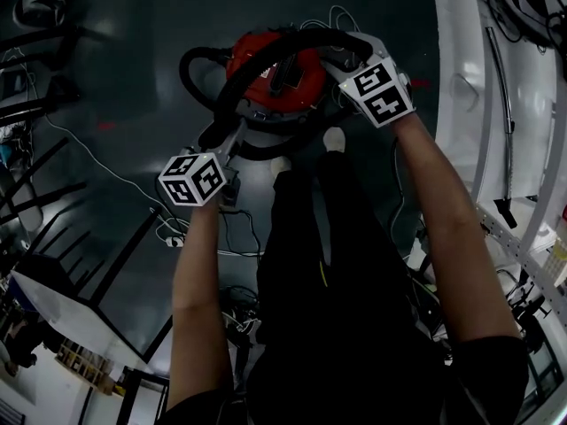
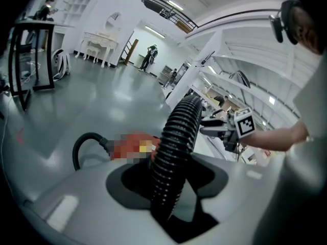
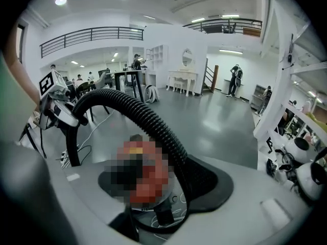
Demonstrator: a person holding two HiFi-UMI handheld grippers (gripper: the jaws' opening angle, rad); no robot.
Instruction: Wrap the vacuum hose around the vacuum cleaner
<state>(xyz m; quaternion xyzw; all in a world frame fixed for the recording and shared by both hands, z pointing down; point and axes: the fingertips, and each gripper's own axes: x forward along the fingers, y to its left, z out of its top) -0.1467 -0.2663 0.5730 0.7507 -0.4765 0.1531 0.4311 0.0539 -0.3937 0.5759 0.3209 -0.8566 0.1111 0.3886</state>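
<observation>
While our left gripper (image 1: 229,142) clamps the vacuum hose (image 1: 306,35) over the vacuum cleaner (image 1: 306,78), our right gripper (image 1: 335,57) gapes around it.

the hose (image 2: 173,152) is filling the gap between the left fingers (image 2: 130,184); the vacuum cleaner (image 1: 257,71) is blocking the way under the right fingers (image 3: 214,182); floor (image 2: 102,96) is lying open beyond.
</observation>
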